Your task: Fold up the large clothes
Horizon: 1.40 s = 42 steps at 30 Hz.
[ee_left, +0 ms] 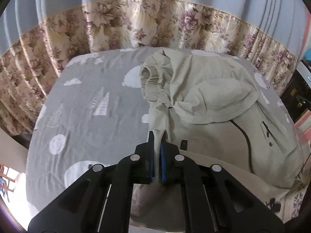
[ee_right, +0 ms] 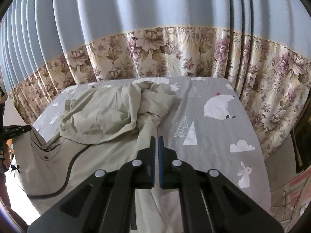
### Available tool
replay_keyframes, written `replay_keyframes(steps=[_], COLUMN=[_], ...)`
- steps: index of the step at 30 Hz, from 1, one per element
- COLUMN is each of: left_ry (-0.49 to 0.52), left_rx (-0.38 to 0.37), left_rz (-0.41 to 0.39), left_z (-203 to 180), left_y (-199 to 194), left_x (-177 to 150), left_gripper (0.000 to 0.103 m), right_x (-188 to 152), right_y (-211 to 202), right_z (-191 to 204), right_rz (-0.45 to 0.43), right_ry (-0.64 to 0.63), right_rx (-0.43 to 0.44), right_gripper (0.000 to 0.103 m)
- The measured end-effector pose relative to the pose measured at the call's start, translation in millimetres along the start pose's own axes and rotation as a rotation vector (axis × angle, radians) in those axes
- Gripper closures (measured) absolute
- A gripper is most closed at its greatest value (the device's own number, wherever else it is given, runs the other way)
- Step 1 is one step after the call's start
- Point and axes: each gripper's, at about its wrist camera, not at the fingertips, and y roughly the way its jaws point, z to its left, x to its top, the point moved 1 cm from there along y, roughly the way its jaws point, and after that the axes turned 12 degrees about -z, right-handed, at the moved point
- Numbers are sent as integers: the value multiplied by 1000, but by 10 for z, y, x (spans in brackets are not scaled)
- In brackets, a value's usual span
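A large pale beige jacket (ee_left: 217,104) with dark zippers lies crumpled on a grey bed sheet (ee_left: 93,104) printed with white shapes. My left gripper (ee_left: 158,136) is shut on a fold of the jacket's left edge and holds it slightly raised. In the right wrist view the same jacket (ee_right: 101,120) spreads to the left. My right gripper (ee_right: 156,138) has its jaws almost together over the jacket's right edge, with fabric passing beneath them. Whether it pinches the cloth is hidden.
A curtain (ee_right: 175,48), blue above and floral below, hangs close behind the bed's far edge. The bear-print sheet (ee_right: 219,106) is bare to the right of the jacket. Dark furniture (ee_left: 299,93) stands at the far right in the left wrist view.
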Motion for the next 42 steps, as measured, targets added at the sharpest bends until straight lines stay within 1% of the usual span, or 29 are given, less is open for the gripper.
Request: replay_keyframes(steps=[1, 2, 3, 4, 5, 6, 7, 8, 9, 10, 11, 12, 13, 14, 15, 16, 18, 21, 24, 26, 28, 30, 33, 34, 35, 36, 40, 42], left_ry=[24, 45, 58, 72, 72, 72, 67, 57, 44, 36, 32, 30, 28, 23, 16, 3, -14, -26, -23, 3, 6, -5, -36, -44, -48, -51, -12, -11], left_rx=[-10, -2, 9, 40, 69, 89, 105, 106, 106, 106, 113, 123, 133, 135, 131, 120, 101, 67, 53, 45, 61, 38, 45, 45, 44, 44, 79, 80], left_rz=[14, 16, 15, 13, 12, 10, 9, 13, 25, 35, 43, 47, 47, 44, 39, 36, 49, 96, 112, 117, 94, 99, 105, 111, 118, 132, 149, 162], left_z=[-53, -88, -111, -122, -112, -99, -78, -60, -41, -24, -18, -15, -6, 1, 15, 28, 36, -3, -82, -167, -215, -233, -212, -205, -200, -204, -259, -260], left_y=[13, 6, -6, -31, -51, -71, -95, -112, -125, -129, -144, -160, -205, -237, -278, -322, -341, -280, -213, -171, -160, -136, -74, -42, -23, 13, 80, 85], left_x=[-31, -63, -88, -129, -152, -173, -216, -261, -316, -358, -408, -446, -495, -520, -552, -600, -707, -937, -1128, -1228, -1279, -1315, -1356, -1373, -1385, -1402, -1429, -1420], left_gripper=[98, 94, 87, 80, 56, 35, 29, 25, 23, 22, 18, 15, 14, 10, 4, 3, 3, 3, 4, 6, 6, 5, 3, 3, 3, 3, 3, 3], right_x=[-33, -94, -151, -193, -250, -317, -356, -407, -454, -499, -547, -574, -605, -635, -689, -718, -832, -1034, -1201, -1320, -1391, -1462, -1605, -1645, -1661, -1683, -1727, -1732], right_y=[4, 18, 25, 31, 44, 46, 37, 24, 15, -7, -54, -89, -128, -164, -225, -255, -326, -357, -387, -420, -424, -407, -336, -328, -352, -334, -316, -320], right_z=[1, -4, -12, -21, -34, -58, -76, -98, -107, -93, -58, -19, 21, 57, 97, 117, 175, 209, 180, 150, 119, 78, 26, 27, 70, 99, 200, 200], right_rz=[8, 32, 46, 54, 65, 67, 61, 55, 54, 49, 32, 20, 16, 18, 22, 24, 49, 110, 142, 157, 168, 181, 225, 225, 202, 218, 210, 206], right_ry=[-10, -14, -12, -14, -16, -3, 18, 51, 75, 83, 77, 66, 58, 56, 62, 64, 57, 60, 80, 101, 126, 156, 205, 211, 184, 164, 93, 91], right_rx=[-8, -2, -9, -18, -32, -38, -30, -24, -20, -23, -32, -32, -25, -19, -10, -10, -23, -52, -67, -71, -68, -84, -100, -103, -111, -124, -170, -179], right_gripper=[101, 99, 98, 97, 97, 97, 96, 96, 84, 61, 48, 43, 41, 39, 32, 27, 24, 23, 23, 23, 23, 23, 23, 22, 20, 15, 11, 11])
